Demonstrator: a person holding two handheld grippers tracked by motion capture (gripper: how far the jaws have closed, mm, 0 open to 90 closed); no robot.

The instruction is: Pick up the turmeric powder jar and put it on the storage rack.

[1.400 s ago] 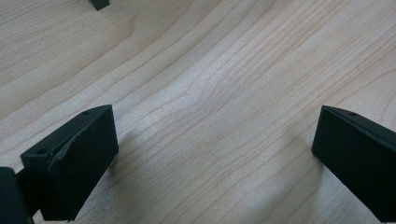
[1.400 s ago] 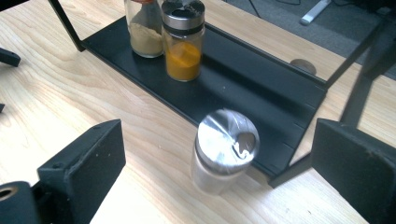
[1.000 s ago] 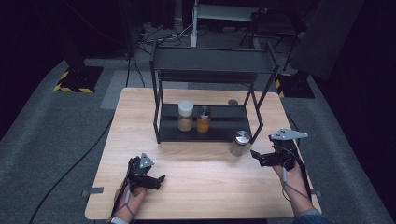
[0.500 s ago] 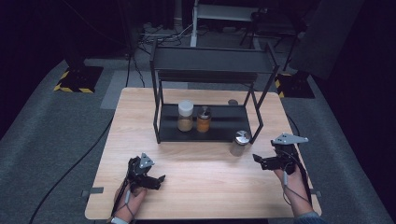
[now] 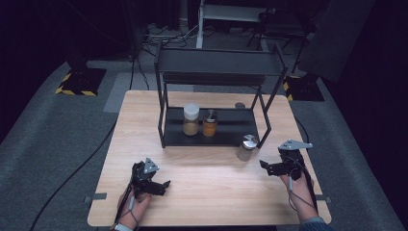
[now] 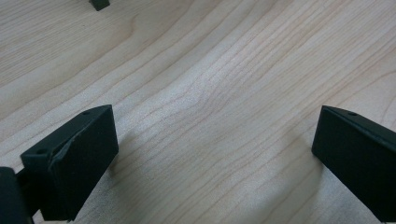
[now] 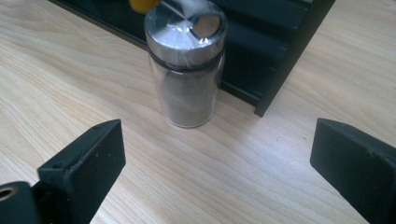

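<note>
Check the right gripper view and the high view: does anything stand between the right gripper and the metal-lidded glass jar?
No. Bare wooden table lies between the open right gripper and the metal-lidded glass jar; the black rack's leg stands beside it.

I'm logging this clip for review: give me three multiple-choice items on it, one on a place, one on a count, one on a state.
1. Where does the steel-lidded jar stand?
A. on the table by the rack's front right leg
B. on the rack's top shelf
C. between the left gripper's jaws

2. How many jars stand on the rack's lower shelf?
A. none
B. two
C. four

3. How are the right gripper's jaws?
A. shut on the jar
B. wide open, short of the jar
C. shut, empty

Answers: 1 A, it rests on wood beside the leg; 2 B, a white-lidded jar and an orange jar; 3 B, both jaws stand apart.
</note>
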